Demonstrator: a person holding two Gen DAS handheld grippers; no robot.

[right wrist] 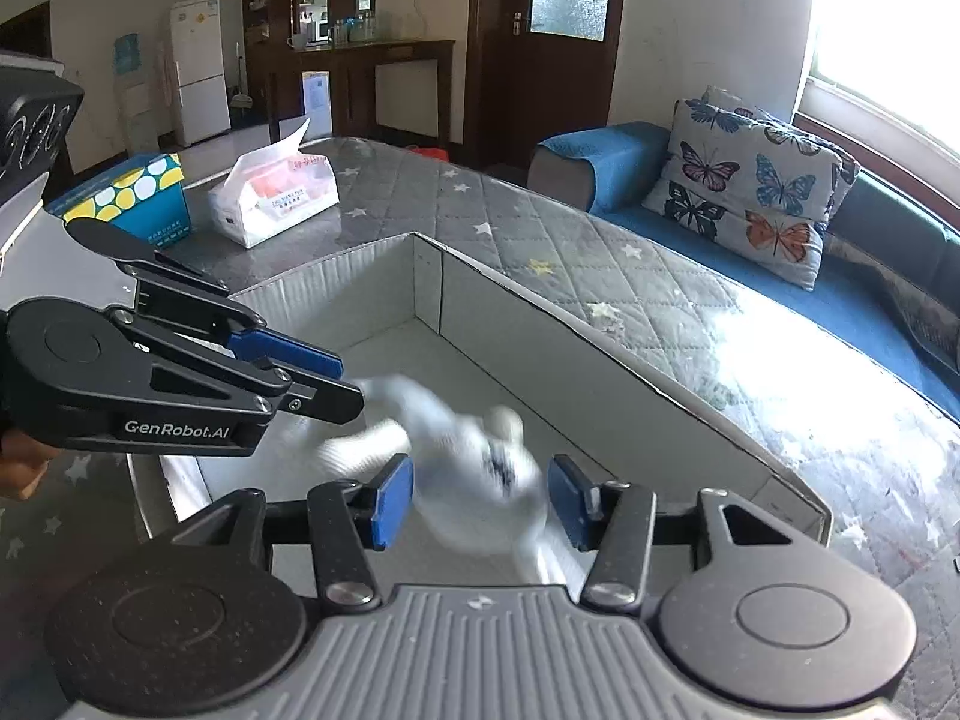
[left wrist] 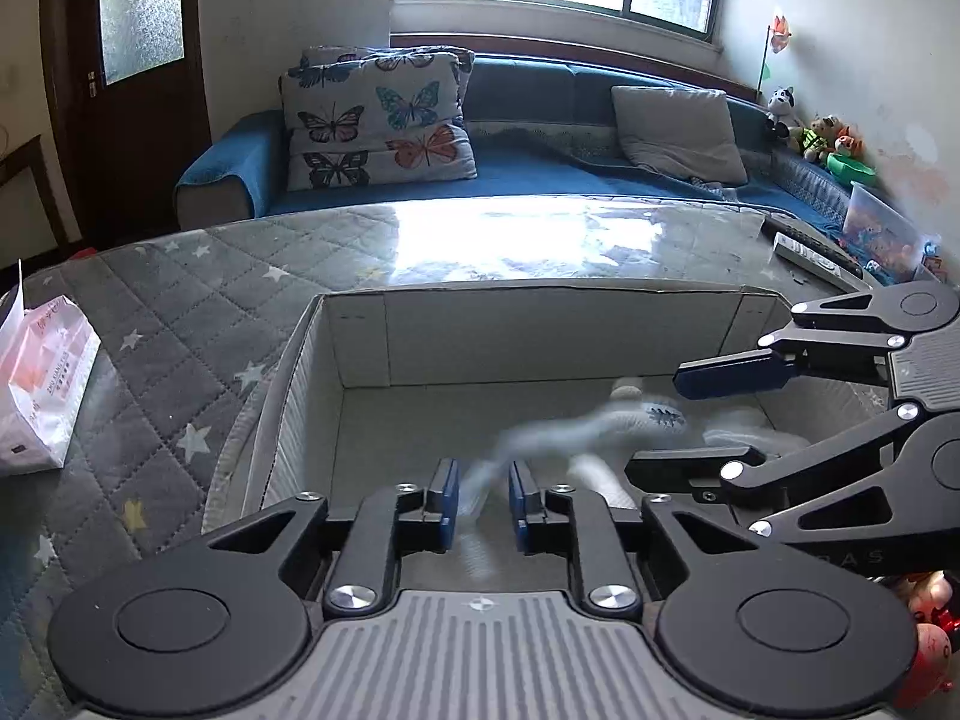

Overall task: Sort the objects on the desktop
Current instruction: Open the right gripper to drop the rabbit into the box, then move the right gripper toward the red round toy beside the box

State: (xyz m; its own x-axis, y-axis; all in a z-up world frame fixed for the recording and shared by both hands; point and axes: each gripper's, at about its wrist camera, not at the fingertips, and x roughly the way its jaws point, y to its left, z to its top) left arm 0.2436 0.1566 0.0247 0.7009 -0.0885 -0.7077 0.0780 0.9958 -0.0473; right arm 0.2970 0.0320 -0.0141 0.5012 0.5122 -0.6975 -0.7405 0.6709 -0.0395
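Note:
A white sock with a dark leaf print point(left wrist: 648, 417) is blurred with motion inside the grey open box point(left wrist: 360, 336); it also shows in the right wrist view point(right wrist: 474, 450). My left gripper point(left wrist: 483, 501) is open, its pads apart, with the sock's end between them. My right gripper point(right wrist: 480, 501) is open wide around the sock; it also shows in the left wrist view point(left wrist: 684, 420). The left gripper shows in the right wrist view point(right wrist: 345, 387) over the box point(right wrist: 504, 300). Whether any pad touches the sock I cannot tell.
The box sits on a grey quilted star-print table point(left wrist: 180, 312). A white tissue pack point(right wrist: 276, 198) and a blue dotted tissue box point(right wrist: 129, 195) stand at its far end. Remote controls point(left wrist: 810, 252) and a clear toy tub point(left wrist: 882, 234) lie at the right. A blue sofa point(left wrist: 540, 168) is behind.

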